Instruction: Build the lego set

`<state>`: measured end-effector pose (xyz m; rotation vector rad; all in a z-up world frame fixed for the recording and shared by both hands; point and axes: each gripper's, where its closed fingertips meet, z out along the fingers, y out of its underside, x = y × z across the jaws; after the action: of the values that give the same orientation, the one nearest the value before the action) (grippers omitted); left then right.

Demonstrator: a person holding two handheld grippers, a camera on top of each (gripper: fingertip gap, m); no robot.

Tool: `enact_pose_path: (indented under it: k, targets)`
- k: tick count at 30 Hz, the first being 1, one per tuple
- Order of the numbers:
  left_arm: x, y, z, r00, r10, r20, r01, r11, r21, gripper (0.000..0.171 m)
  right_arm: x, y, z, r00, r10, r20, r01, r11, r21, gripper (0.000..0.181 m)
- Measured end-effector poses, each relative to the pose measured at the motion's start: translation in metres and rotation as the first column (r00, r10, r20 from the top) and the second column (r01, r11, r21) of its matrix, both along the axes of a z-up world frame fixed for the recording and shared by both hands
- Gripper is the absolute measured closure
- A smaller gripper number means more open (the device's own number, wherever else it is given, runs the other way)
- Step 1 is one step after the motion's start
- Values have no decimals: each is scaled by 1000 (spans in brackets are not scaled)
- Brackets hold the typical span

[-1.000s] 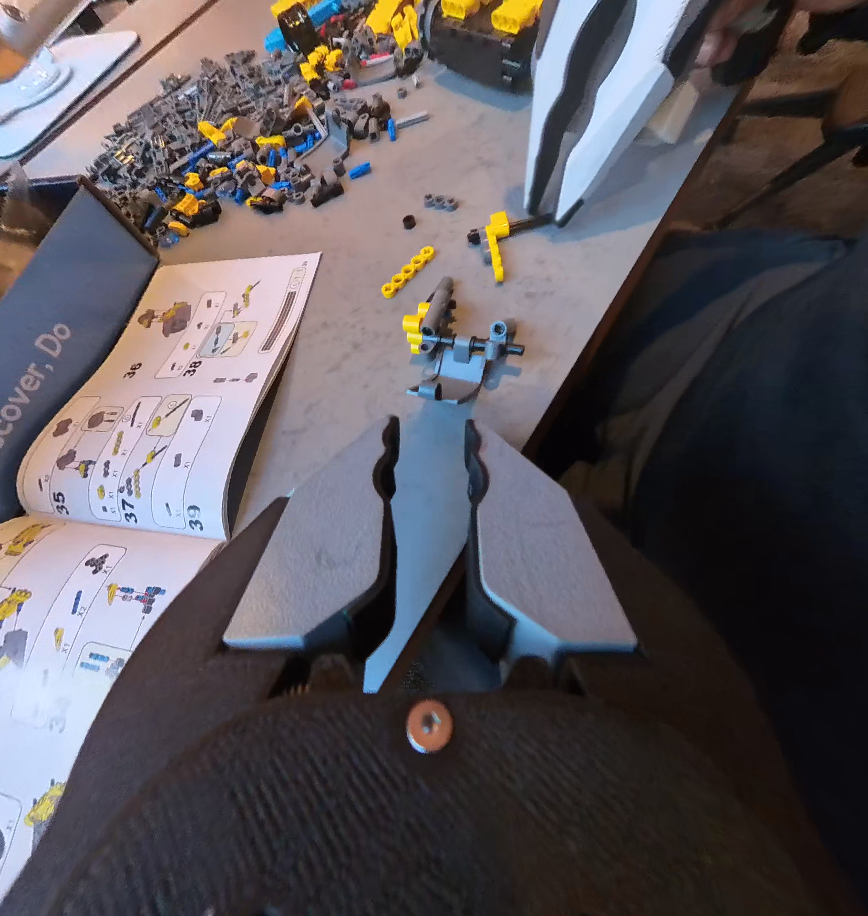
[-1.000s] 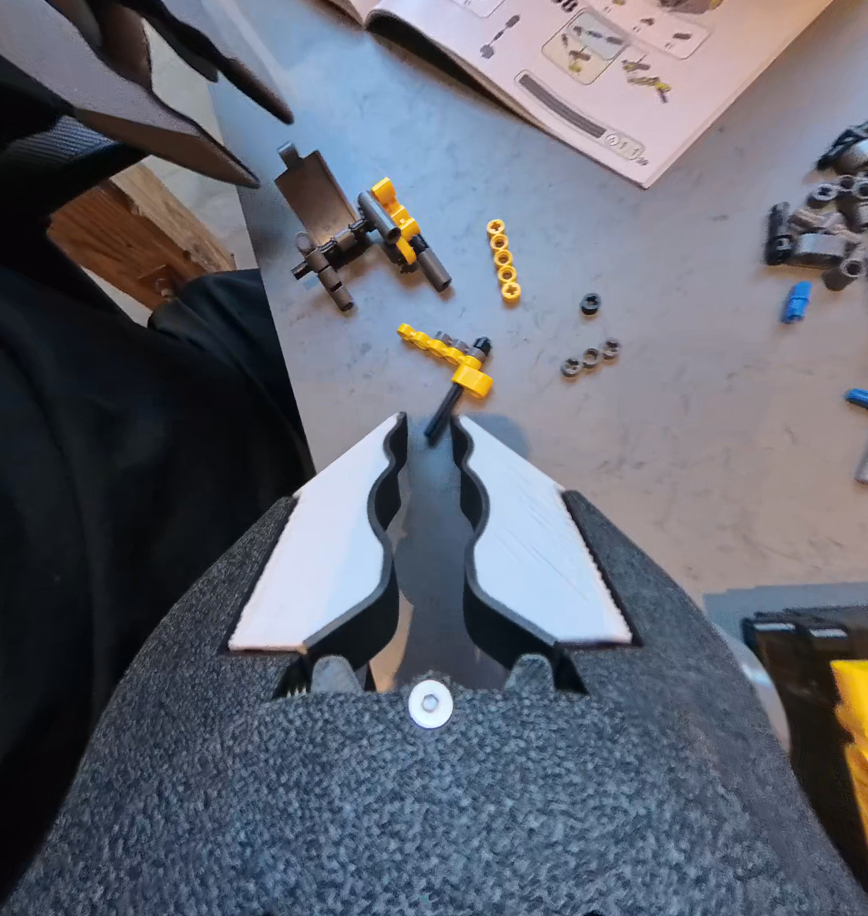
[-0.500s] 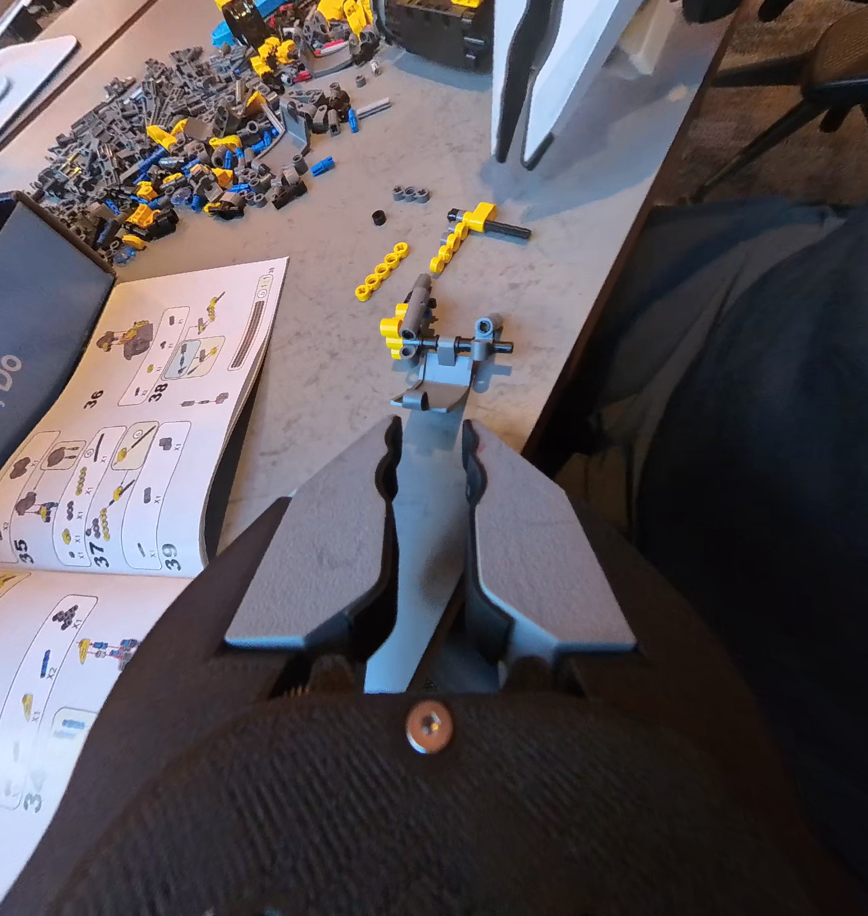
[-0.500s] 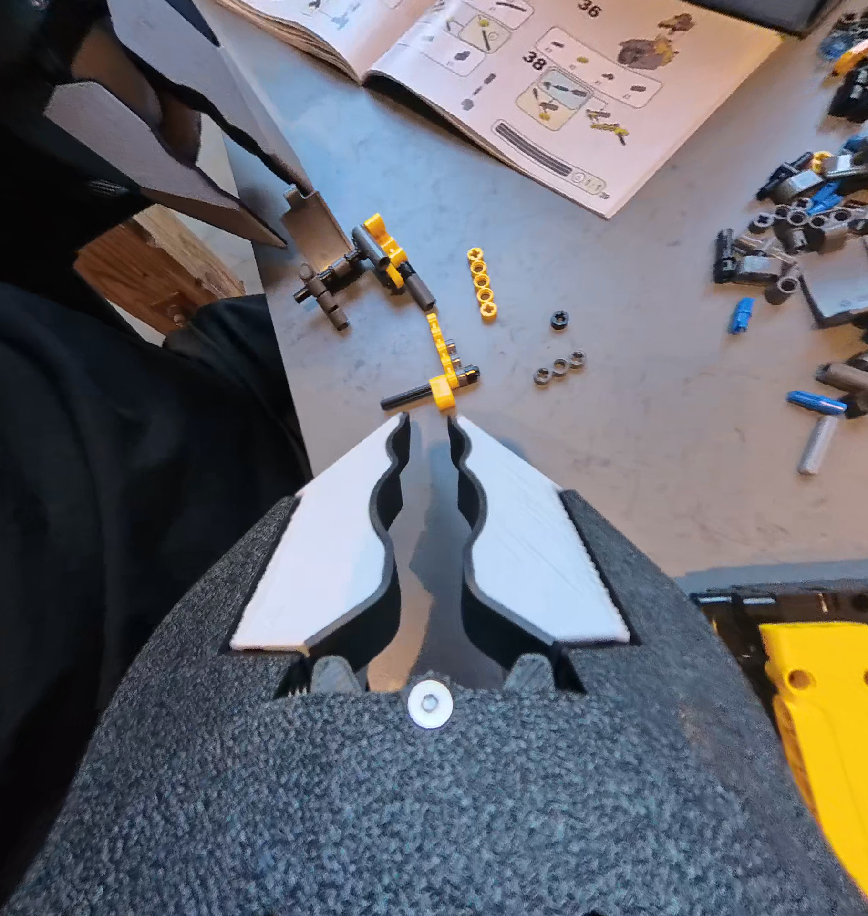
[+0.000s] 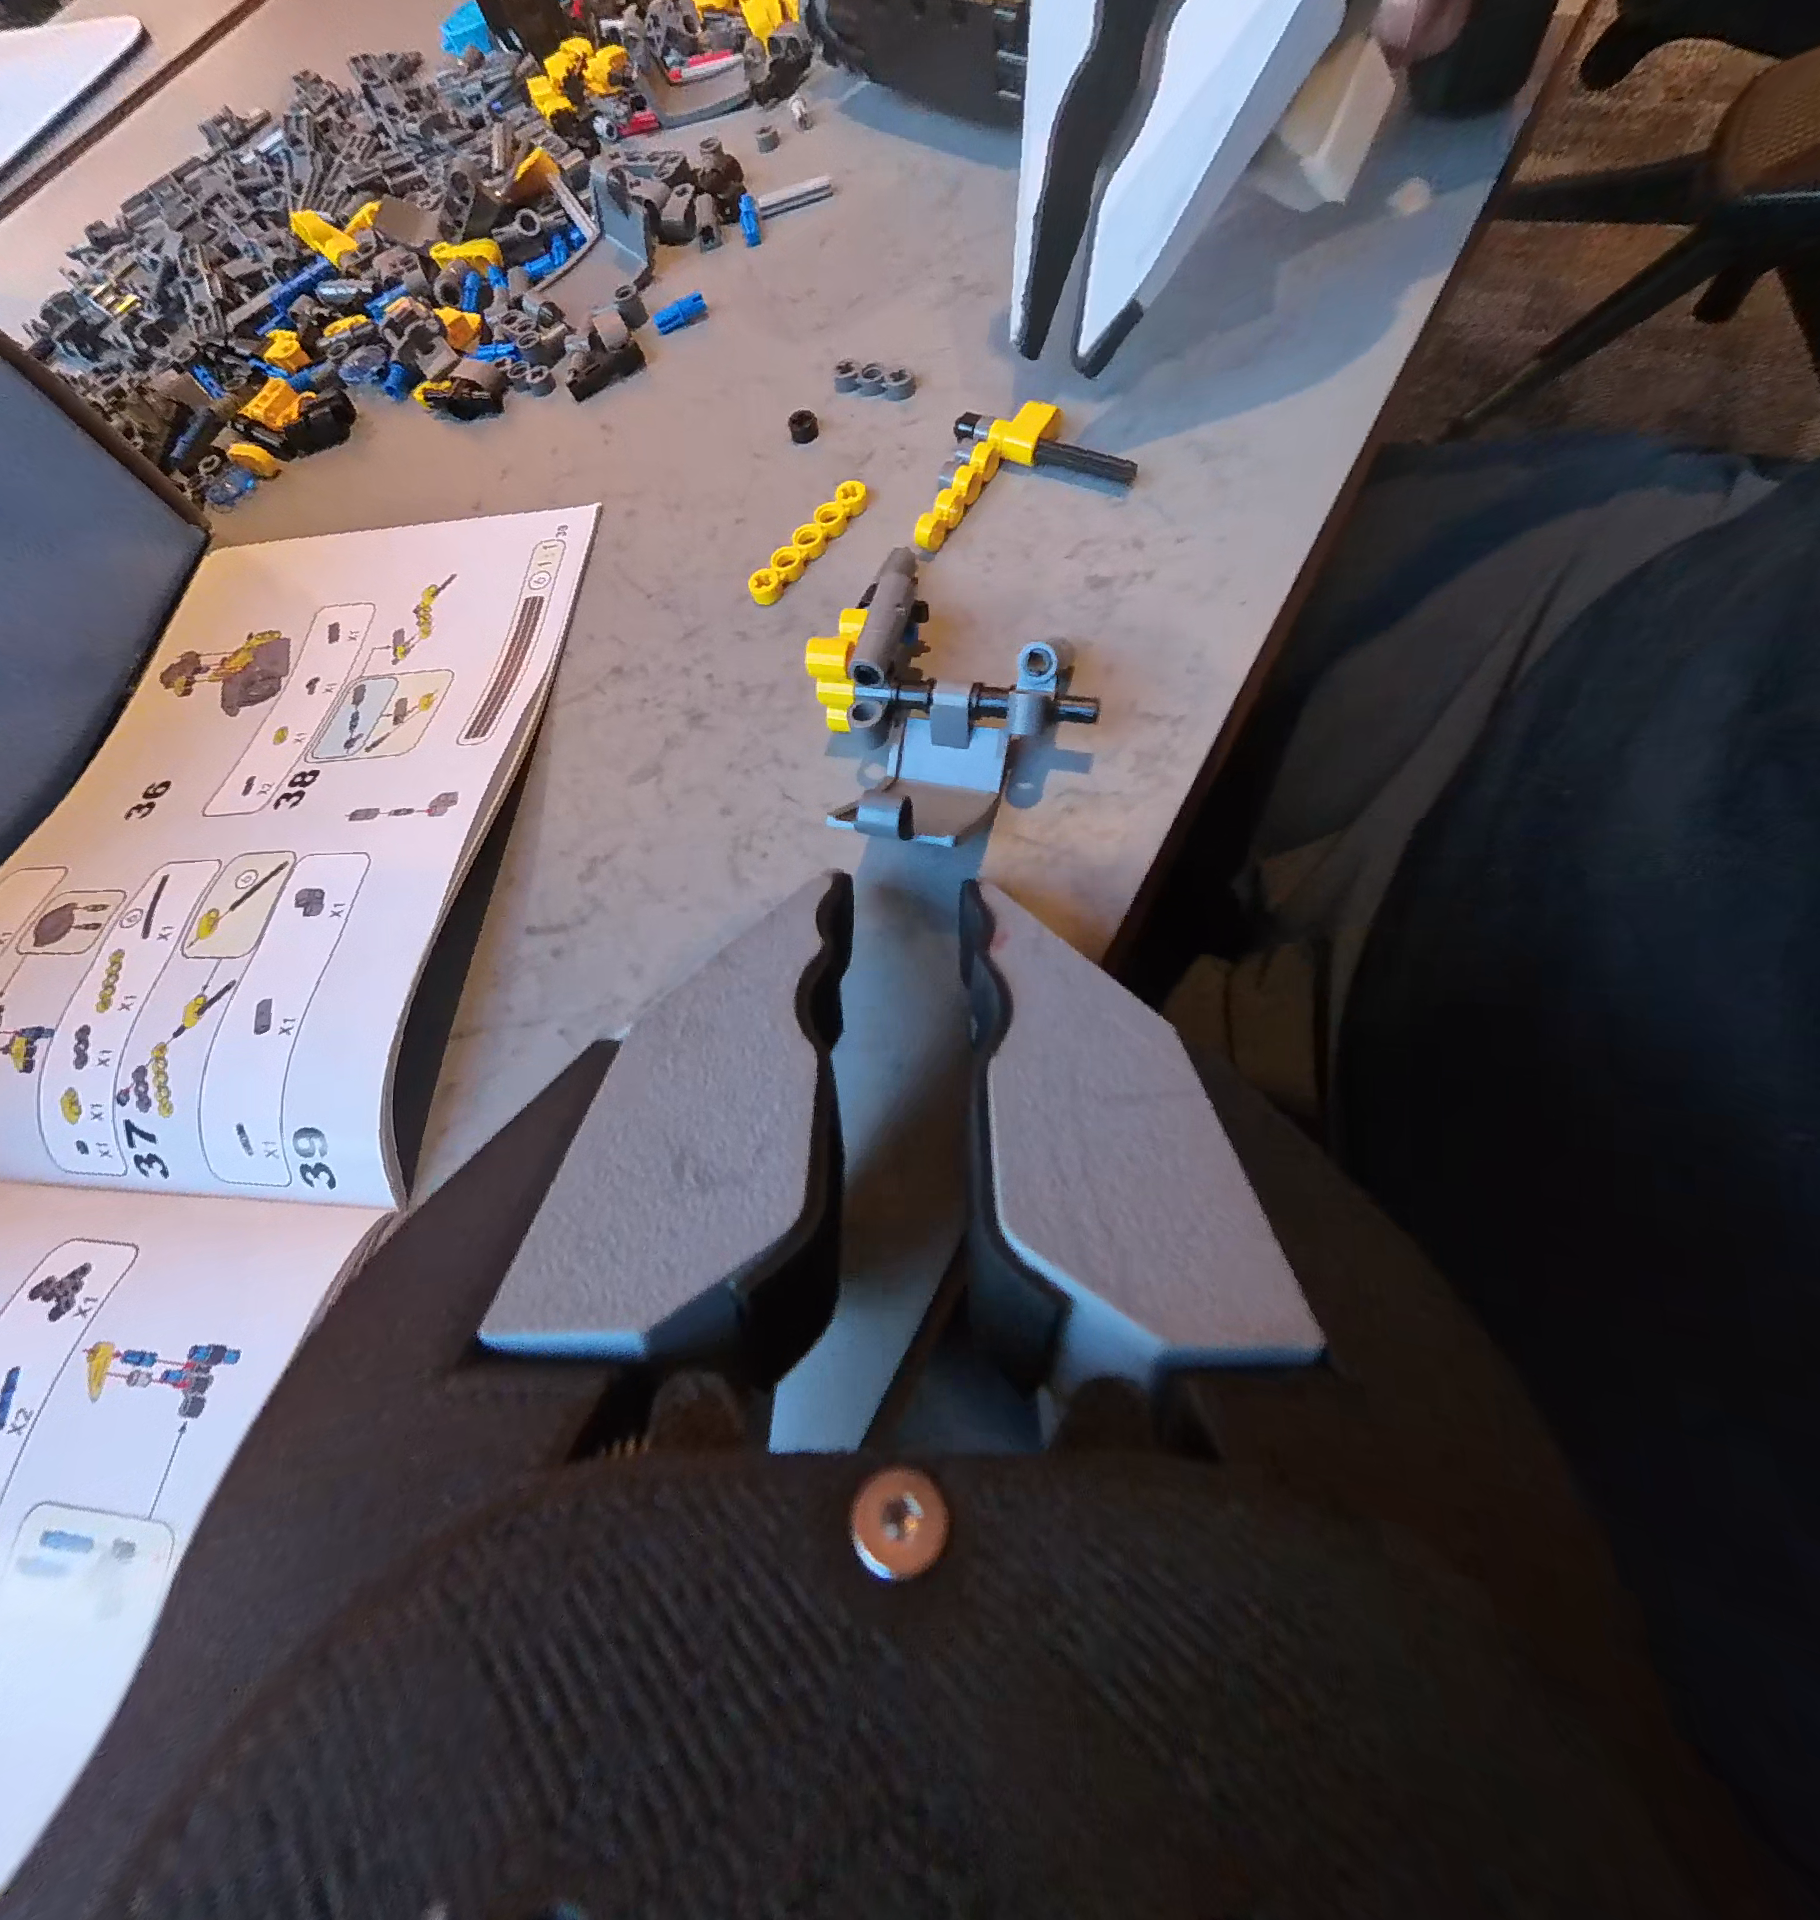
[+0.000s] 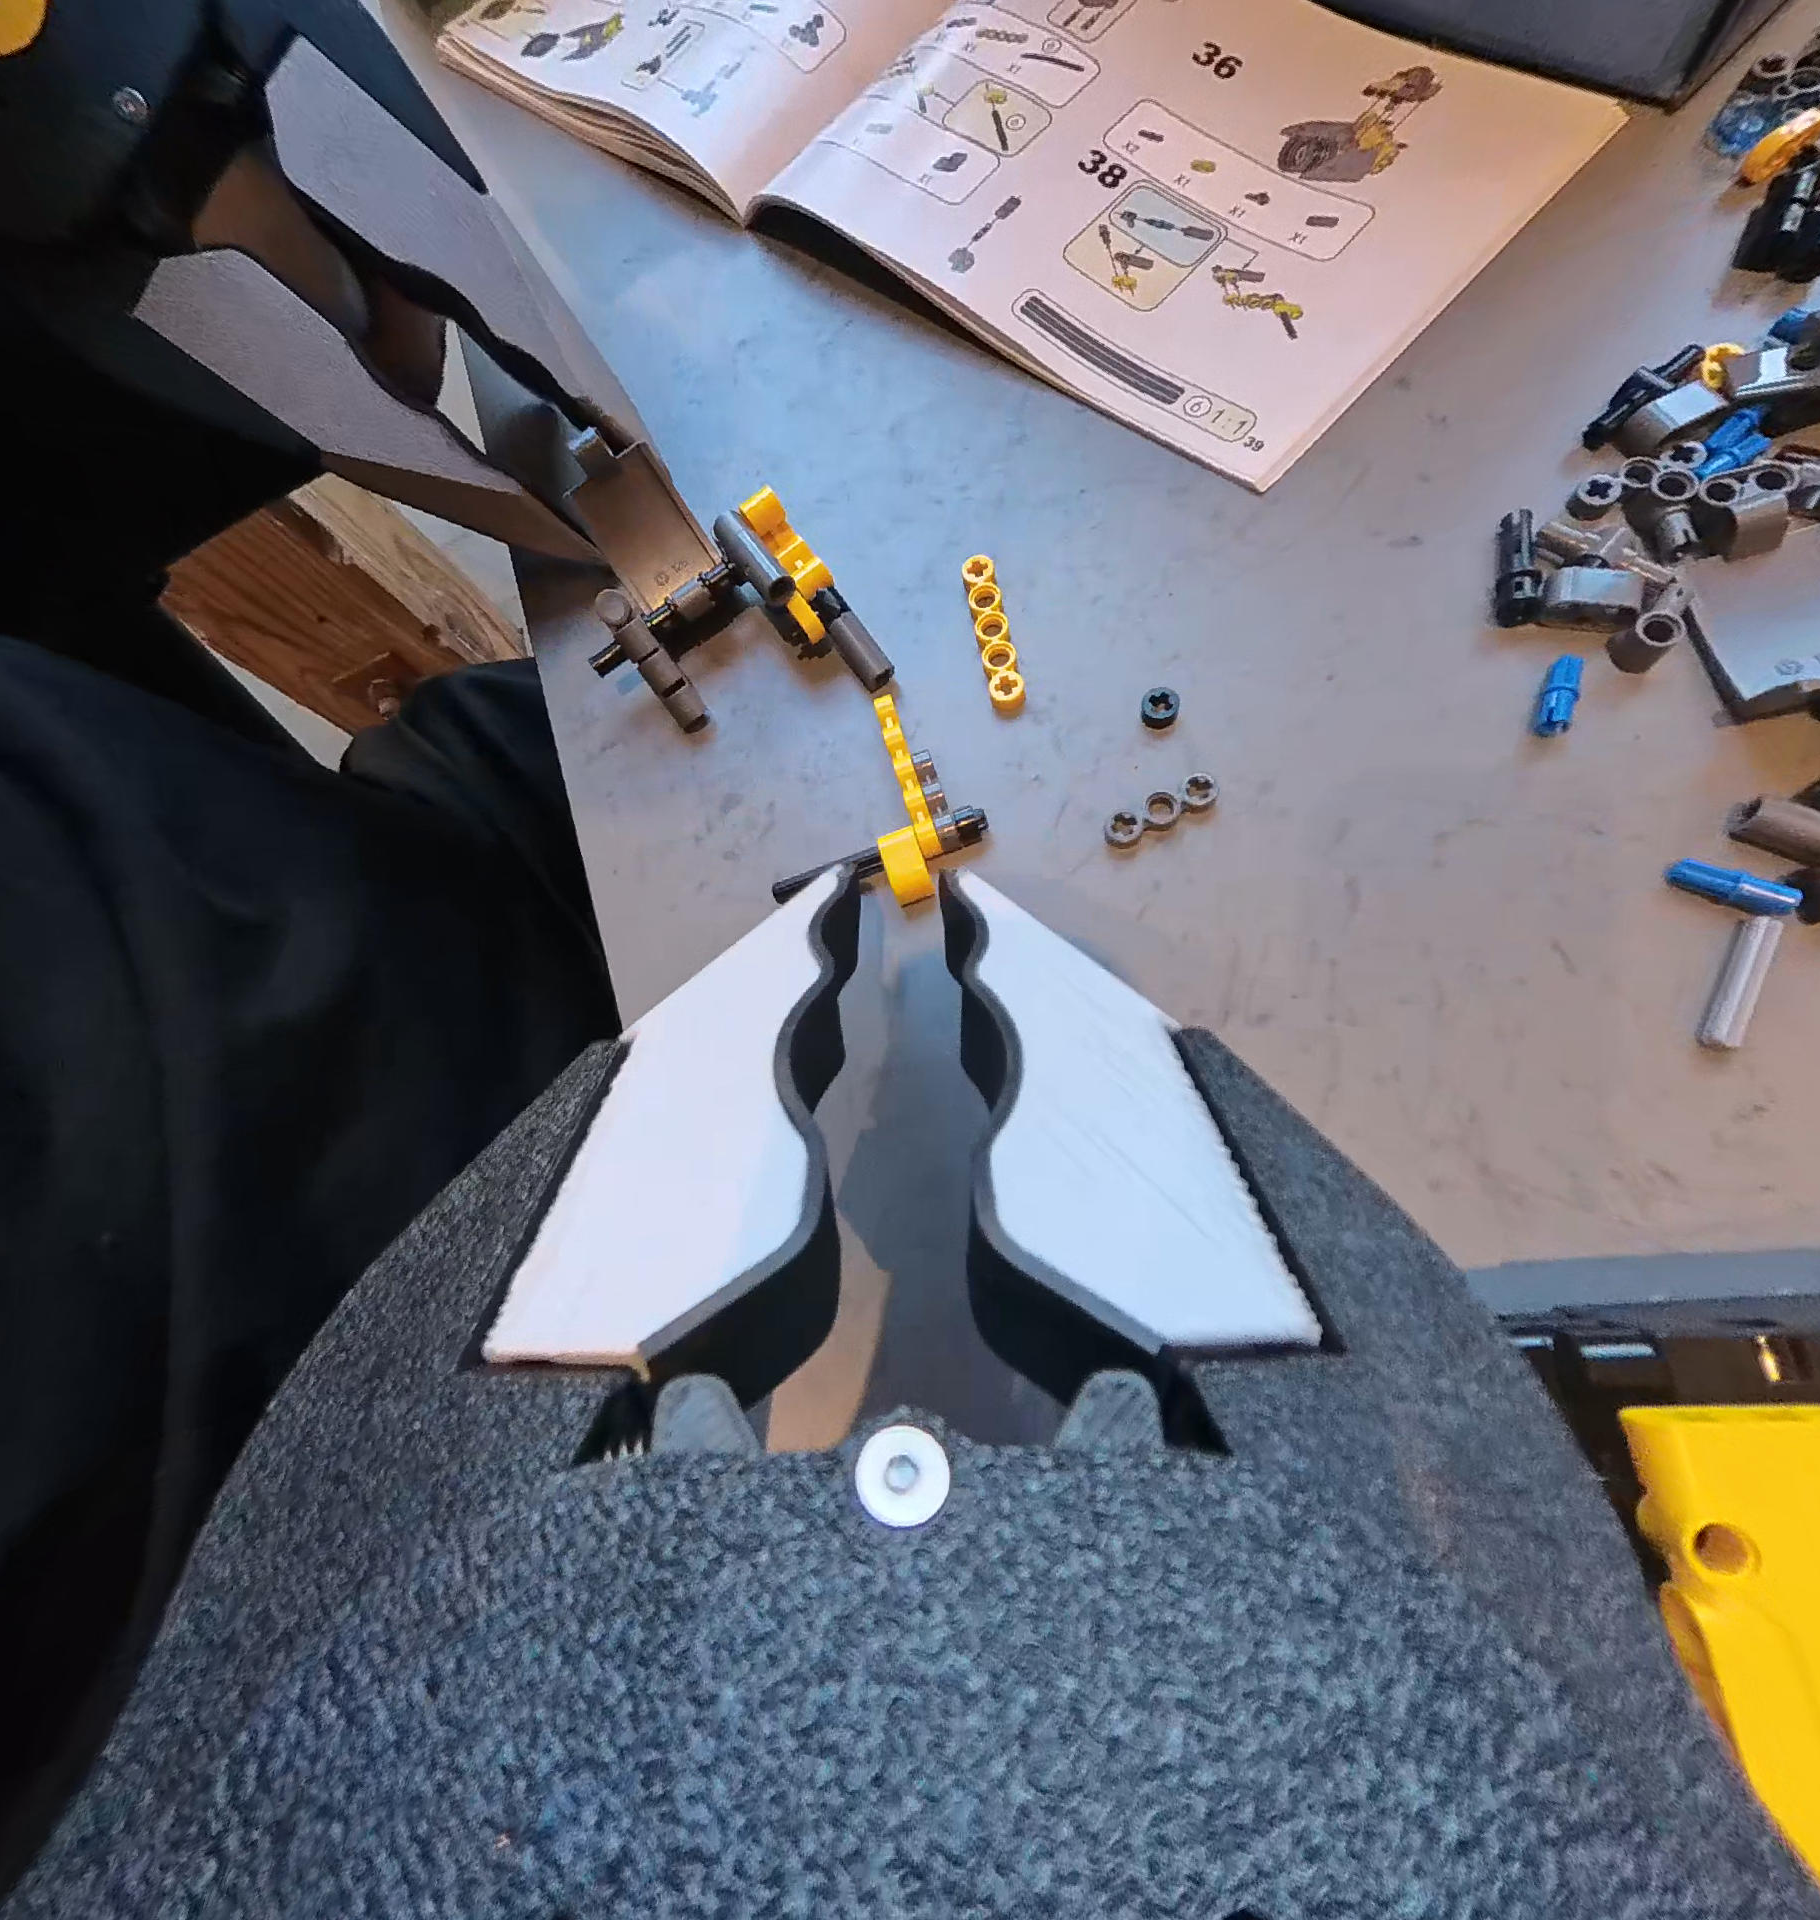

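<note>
My left gripper (image 5: 904,888) has grey fingers and is open. Its tips stand just short of the near end of a grey panel assembly (image 5: 937,748) with a black axle and yellow connectors; it holds nothing. In the right wrist view the left gripper (image 6: 589,488) reaches that assembly (image 6: 667,561); I cannot tell if they touch. My right gripper (image 6: 898,881) has white fingers and is open a little. Its tips are at a yellow angled piece on a black axle (image 6: 906,857). In the left wrist view the right gripper (image 5: 1062,353) hangs just behind that piece (image 5: 1020,431).
A yellow five-hole beam (image 6: 992,634), a black bush (image 6: 1158,707) and a grey three-hole piece (image 6: 1160,808) lie nearby. An open instruction booklet (image 5: 262,831) lies left, a pile of loose parts (image 5: 366,260) behind it. A black and yellow model (image 6: 1737,1558) sits by the right gripper. The table edge (image 5: 1249,727) borders a person's lap. Across from one pair of fingers to the other is roughly 12 cm. Measured from the fingertips, the black bush (image 6: 1158,707) is 6 cm or so from the right gripper and 15 cm from the left. My left wrist view (image 5: 803,434) looks at it from another angle.
The yellow piece on its axle has turned so the axle lies crosswise. My right gripper has closed in on it. My left gripper has come nearer the grey panel assembly.
</note>
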<state>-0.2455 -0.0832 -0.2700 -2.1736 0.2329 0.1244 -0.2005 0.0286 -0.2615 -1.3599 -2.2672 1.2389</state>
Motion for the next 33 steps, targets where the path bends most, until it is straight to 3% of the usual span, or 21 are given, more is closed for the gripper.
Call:
enact_pose_path:
  k: [10,19,28,33]
  targets:
    - [6,1,0,1000,-8,4,9,1000,-3,154,-7,-10,4,999,21,-30,-21,1000,4,166]
    - [5,-1,3,1000,-1,-2,1,1000,-3,153,-23,-19,-7,996,80,-32,-73,979,193,166]
    - [-18,-4,41,999,35,36,-37,998,44,150,-27,-21,-6,994,105,-32,-97,975,201,166]
    - [-12,26,49,990,-45,130,54,996,-65,152,-32,-25,-5,988,149,-32,-139,968,208,165]
